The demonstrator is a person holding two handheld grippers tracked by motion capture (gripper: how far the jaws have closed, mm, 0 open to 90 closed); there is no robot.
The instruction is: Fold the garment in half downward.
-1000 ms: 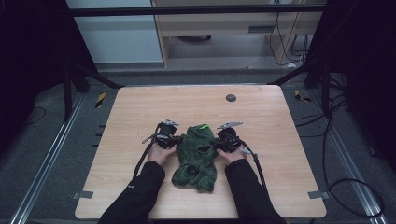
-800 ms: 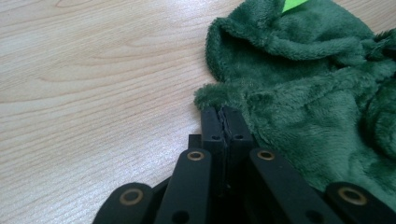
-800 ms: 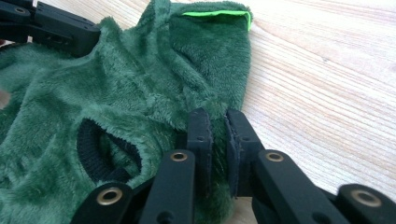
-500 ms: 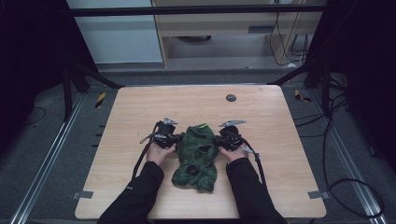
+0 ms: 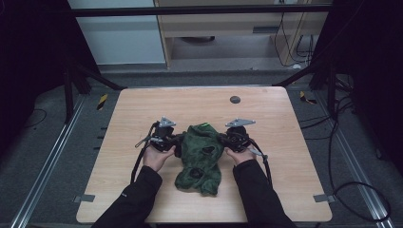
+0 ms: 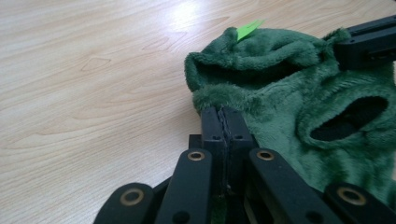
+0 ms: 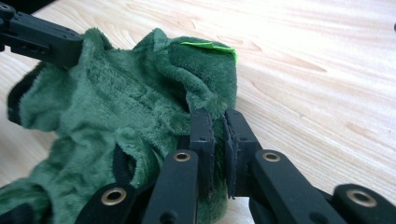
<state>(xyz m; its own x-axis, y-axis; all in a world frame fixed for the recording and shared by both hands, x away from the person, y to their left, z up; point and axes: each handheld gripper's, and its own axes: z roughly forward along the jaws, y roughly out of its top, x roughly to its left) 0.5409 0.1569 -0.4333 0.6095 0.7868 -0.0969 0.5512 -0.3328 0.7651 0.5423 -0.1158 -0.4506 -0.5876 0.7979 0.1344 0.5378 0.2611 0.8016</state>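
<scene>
High view: a green plush garment (image 5: 199, 156) lies crumpled near the middle of the wooden surface (image 5: 285, 137), and both forearms in dark sleeves reach in from the near edge to flank it. The left hand (image 5: 156, 156) holds the left claw (image 5: 177, 145) against the garment's left upper edge; the right hand (image 5: 237, 154) holds the right claw (image 5: 222, 140) against its right upper edge. Each tool carries a grey three-cornered plate on top, and a black cable trails back along each wrist.

Left gripper view: the left claw (image 6: 223, 119) has its jaws pressed together on a fold of the garment's (image 6: 289, 79) rim, pile bulging over the tips. A bright green tag (image 6: 248, 29) sticks up from the far edge, and the other tool's jaw enters at the upper right.

Right gripper view: the right claw (image 7: 218, 126) is nearly closed, pinching plush at the garment's (image 7: 116, 112) edge beneath the green tag (image 7: 210, 46).

Beyond the garment, a small dark round disc (image 5: 235, 99) sits in the surface, well apart from it.

Compared with a second ago, both tools sit slightly farther from the person, and the garment's top edge is spread a little wider between them.
</scene>
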